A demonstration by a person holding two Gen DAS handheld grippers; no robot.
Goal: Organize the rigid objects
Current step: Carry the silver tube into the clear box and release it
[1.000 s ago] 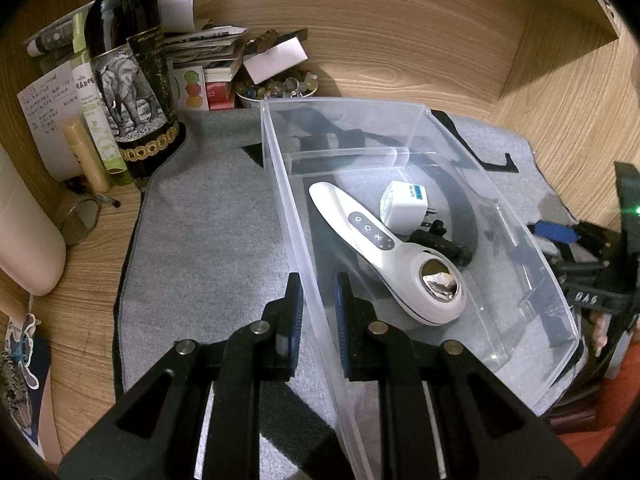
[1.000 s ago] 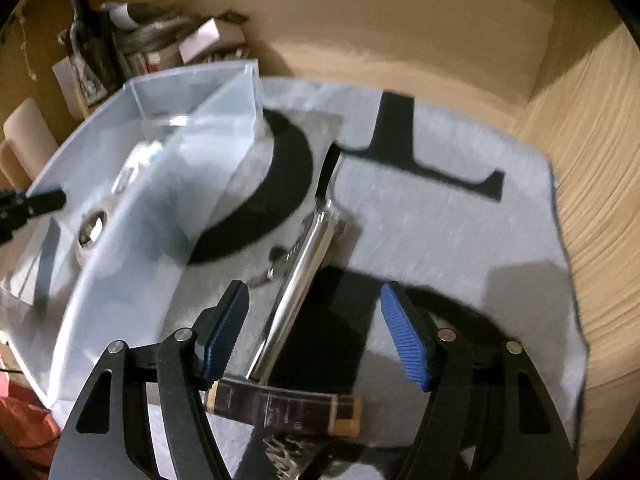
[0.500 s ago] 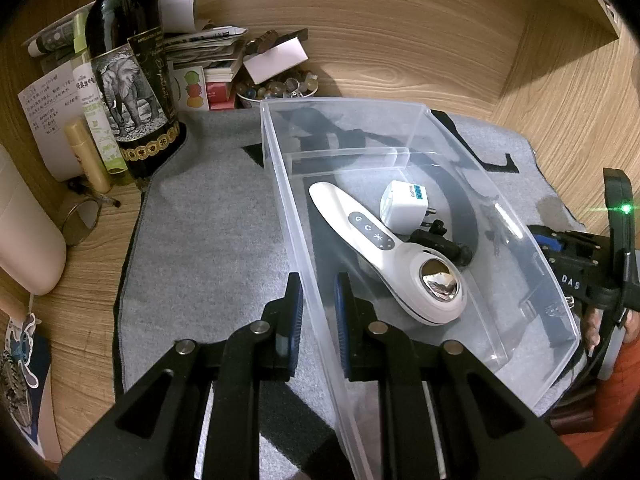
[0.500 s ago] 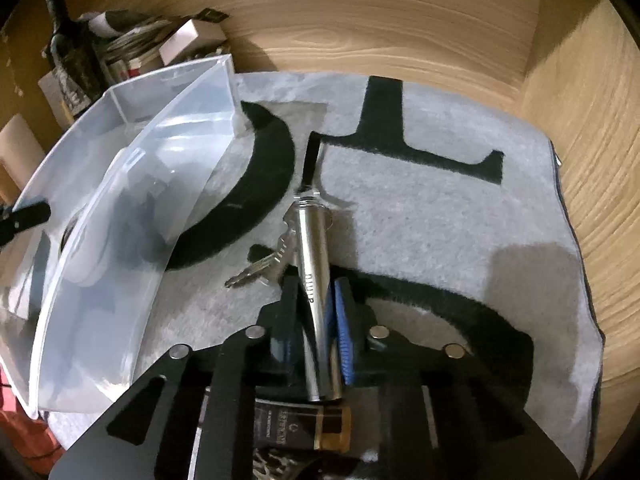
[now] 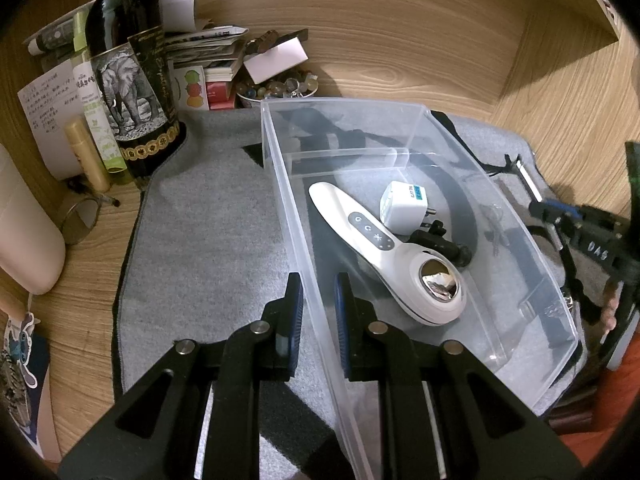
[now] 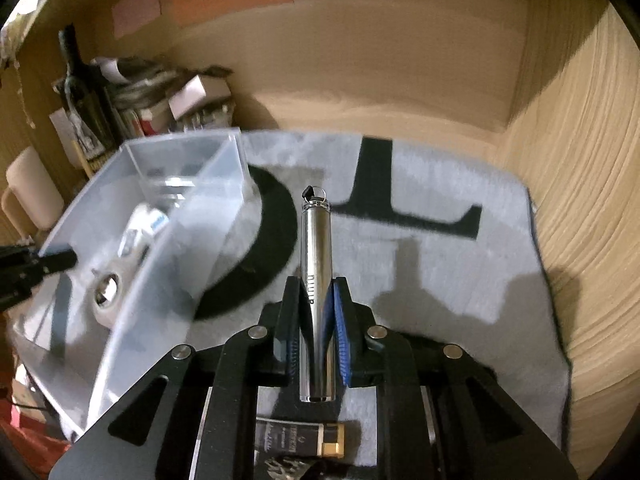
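Note:
A clear plastic bin (image 5: 280, 184) (image 6: 132, 292) stands on a grey mat. My left gripper (image 5: 318, 280) is shut on its near left wall, one pad outside and one inside. Inside lie a white handheld device with a metal head (image 5: 384, 248), a white plug adapter (image 5: 404, 200) and a small black part (image 5: 440, 240). My right gripper (image 6: 318, 284) is shut on a silver metal cylinder (image 6: 316, 248) with a ring at its far end, lifted above the mat (image 6: 420, 264) to the right of the bin. From the left wrist view the right gripper (image 5: 560, 216) shows beyond the bin's right wall.
A dark bottle with an elephant label (image 5: 128, 76), tubes, papers and a bowl of beads (image 5: 276, 88) crowd the back left corner. A small dark box with a gold end (image 6: 300, 436) lies on the mat under the right gripper. Wooden walls close the back and right.
The right gripper's jaws closed on the silver cylinder, then lifted it off the mat; the keys beside it are out of sight. The left gripper kept its hold on the bin wall.

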